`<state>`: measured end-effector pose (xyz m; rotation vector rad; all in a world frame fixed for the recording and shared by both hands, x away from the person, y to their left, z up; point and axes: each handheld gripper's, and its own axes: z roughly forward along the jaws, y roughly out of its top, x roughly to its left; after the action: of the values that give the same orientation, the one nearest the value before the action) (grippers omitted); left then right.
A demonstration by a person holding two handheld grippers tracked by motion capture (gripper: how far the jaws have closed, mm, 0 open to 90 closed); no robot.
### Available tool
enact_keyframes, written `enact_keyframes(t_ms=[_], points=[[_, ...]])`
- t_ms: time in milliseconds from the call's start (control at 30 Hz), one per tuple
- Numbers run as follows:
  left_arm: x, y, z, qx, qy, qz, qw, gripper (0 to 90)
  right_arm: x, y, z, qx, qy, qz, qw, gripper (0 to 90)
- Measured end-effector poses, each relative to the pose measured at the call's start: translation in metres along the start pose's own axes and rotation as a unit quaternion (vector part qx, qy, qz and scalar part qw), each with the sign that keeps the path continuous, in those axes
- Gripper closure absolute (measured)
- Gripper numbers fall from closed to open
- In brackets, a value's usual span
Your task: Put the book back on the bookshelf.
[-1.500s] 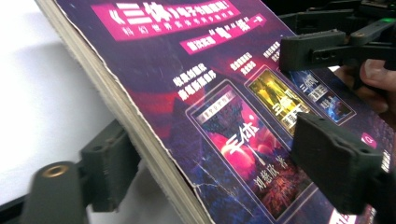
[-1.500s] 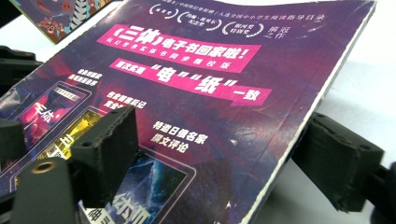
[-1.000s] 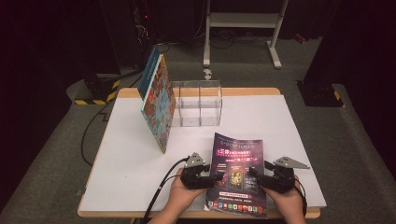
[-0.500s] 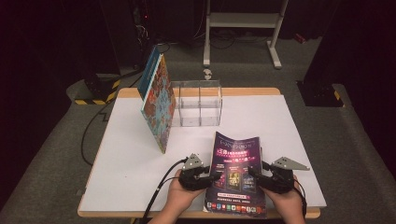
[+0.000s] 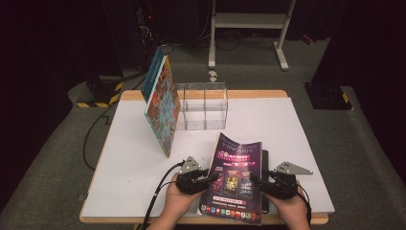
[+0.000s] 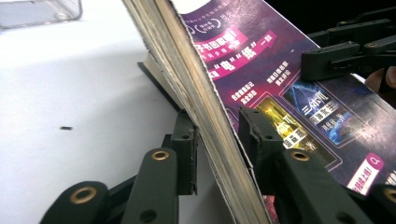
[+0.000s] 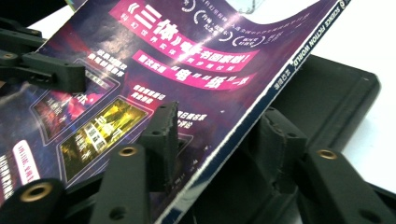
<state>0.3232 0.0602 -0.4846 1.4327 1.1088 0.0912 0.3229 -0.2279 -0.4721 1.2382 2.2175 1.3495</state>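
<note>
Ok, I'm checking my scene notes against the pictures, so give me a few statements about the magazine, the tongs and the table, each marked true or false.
1. Both tongs, left and right, flank the purple magazine. True.
2. The magazine lies flat on the table. False: its left edge is raised.
3. A clear acrylic organizer stands at the table's far side. True.
4. The colourful book lies inside the organizer. False: it leans against it, outside.

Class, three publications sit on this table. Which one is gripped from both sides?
The purple magazine at the near edge, between the left gripper and right gripper. The two colourful books lean against the clear organiser, untouched.
</note>
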Motion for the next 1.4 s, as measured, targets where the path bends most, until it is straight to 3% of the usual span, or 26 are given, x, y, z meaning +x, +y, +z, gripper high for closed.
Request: enact_keyframes(t_ms=[333, 600, 933, 1400], points=[[0.003, 0.010, -0.012, -0.024, 0.010, 0.004, 0.9996, 72.3, 0.008, 0.012, 0.006, -0.008, 0.015, 0.003, 0.9999, 63.0], [0.012, 0.024, -0.028, -0.051, 0.027, 0.011, 0.9983, 74.5, 0.023, 0.032, 0.019, -0.005, 0.026, -0.018, 0.9995, 65.2], [0.024, 0.040, -0.048, -0.094, 0.047, 0.004, 0.9944, 77.5, 0.041, 0.055, 0.040, -0.023, 0.045, -0.023, 0.9985, 68.7], [0.033, 0.055, -0.061, -0.137, 0.072, 0.018, 0.9878, 79.4, 0.055, 0.075, 0.060, -0.048, 0.054, -0.022, 0.9971, 72.0]])
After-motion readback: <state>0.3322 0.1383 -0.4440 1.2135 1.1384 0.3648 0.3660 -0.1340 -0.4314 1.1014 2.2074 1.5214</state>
